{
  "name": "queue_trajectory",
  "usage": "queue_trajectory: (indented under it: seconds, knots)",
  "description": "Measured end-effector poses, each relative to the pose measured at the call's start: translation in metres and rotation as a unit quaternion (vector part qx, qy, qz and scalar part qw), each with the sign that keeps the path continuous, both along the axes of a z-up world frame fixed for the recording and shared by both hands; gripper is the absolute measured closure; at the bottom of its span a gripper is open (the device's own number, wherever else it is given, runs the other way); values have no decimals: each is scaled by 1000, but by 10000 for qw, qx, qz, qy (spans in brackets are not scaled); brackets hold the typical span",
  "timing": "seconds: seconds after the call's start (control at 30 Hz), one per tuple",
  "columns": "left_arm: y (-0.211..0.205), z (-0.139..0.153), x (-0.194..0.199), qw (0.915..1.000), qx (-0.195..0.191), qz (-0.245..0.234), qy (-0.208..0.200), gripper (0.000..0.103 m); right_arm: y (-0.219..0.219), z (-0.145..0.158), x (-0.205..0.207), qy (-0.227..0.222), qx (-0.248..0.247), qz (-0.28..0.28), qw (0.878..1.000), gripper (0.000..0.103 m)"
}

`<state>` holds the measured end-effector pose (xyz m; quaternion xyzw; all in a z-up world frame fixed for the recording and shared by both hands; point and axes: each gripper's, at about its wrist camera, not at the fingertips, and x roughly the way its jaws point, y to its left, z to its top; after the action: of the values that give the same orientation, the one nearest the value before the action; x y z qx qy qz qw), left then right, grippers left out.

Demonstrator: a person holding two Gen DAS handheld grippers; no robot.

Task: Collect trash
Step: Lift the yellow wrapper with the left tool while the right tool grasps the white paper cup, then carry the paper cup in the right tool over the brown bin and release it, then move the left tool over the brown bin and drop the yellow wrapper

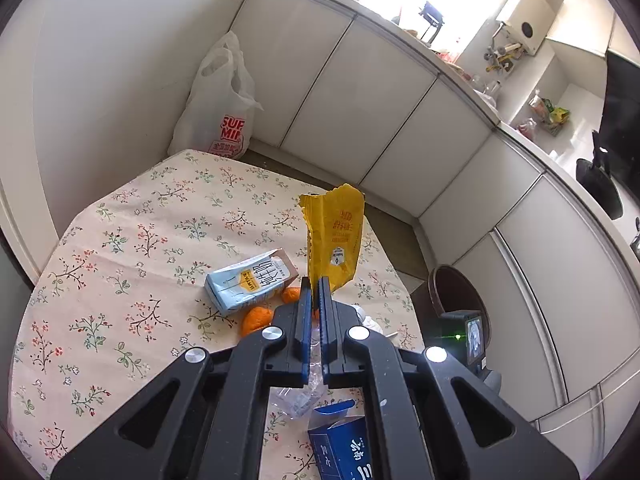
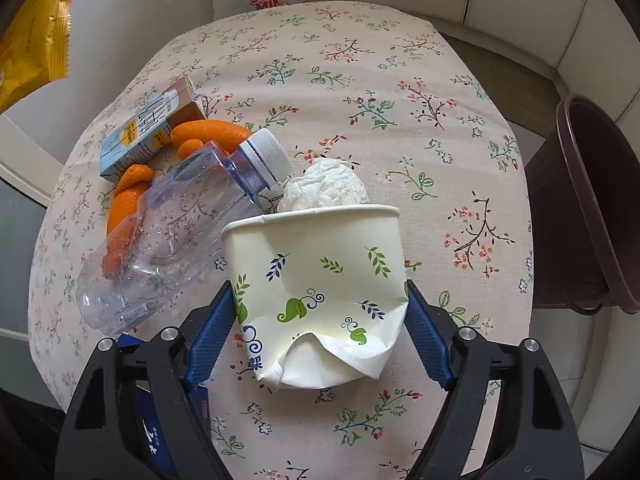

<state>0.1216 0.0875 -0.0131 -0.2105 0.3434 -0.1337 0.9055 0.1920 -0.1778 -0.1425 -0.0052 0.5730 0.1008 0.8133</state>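
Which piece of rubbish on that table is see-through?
The plastic bottle, lying on its side with a white cap. The milk carton, paper cup and crumpled tissue are all opaque.

A torn yellow wrapper stands upright above the floral table, its lower edge pinched between blue pads. On the table lies a crumpled paper cup printed with green and blue leaves, on its side, its base dented, rim pointing away toward a wad of white tissue just beyond it. Left of the cup, a crushed clear bottle with a white cap lies tilted, cap toward the tissue. Orange peel pieces sit under and beside the bottle, touching a pale blue milk carton lying flat. A dark blue box lies at the table's near edge
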Motion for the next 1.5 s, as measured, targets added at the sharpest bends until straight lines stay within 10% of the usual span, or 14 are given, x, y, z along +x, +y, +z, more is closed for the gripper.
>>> queue_trajectory:
  seconds: [0.77, 1.1, 1.23, 1.5]
  knots:
    - [-4, -3, 1, 10000, 72, -15, 48, 100, -74, 121, -2, -1610, 379, -894, 9822, 25]
    - [-23, -7, 5, 9994, 307, -135, 16, 100, -181, 132, 4, -2675, -818, -2734, 9203, 24]
    - [-35, -8, 8, 9991, 342, -233, 0, 100, -202, 127, 3, -2828, -1192, -3081, 9005, 8]
    - [-102, 16, 22, 9957, 411, -746, -357, 100, -218, 140, -16, -3017, -1780, -3443, 8711, 7]
